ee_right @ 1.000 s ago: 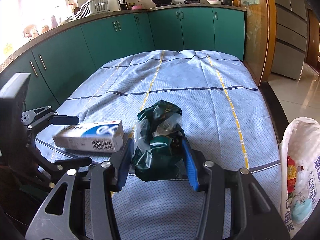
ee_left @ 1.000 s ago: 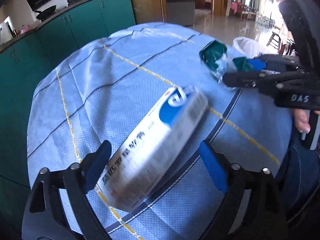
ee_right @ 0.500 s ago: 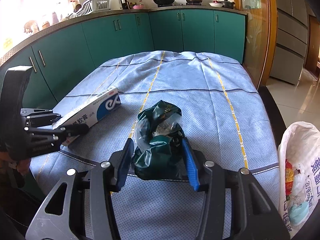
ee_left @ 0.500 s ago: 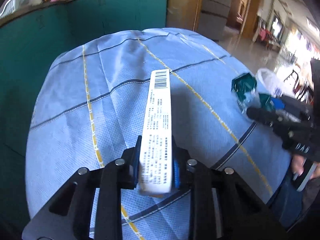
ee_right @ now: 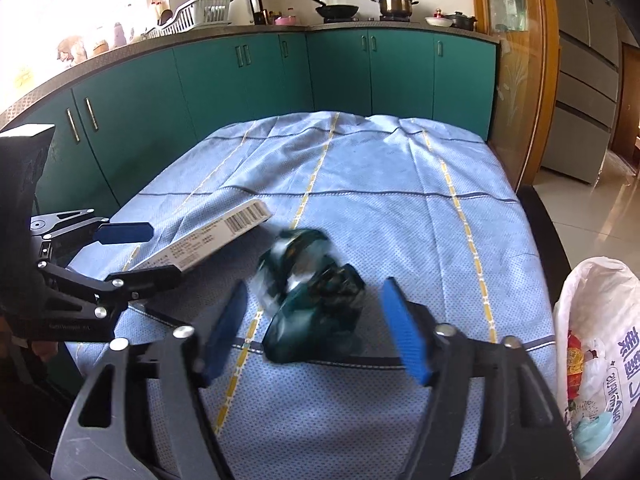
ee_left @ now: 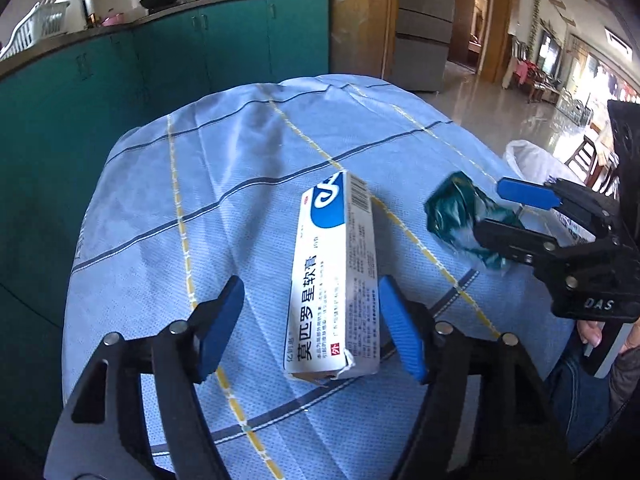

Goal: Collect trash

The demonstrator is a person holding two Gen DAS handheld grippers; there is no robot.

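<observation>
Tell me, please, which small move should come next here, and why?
Probably close the right gripper on the green wrapper again. Its jaws have just been opening, the wrapper lies loose between them on the tablecloth, and the white trash bag hangs right of the table.

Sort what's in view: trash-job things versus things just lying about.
Job: box, green wrapper, trash bag, left gripper, right gripper — both just opened, nothing gripped.
Lying about: tablecloth, pot, pan, dish rack.
</observation>
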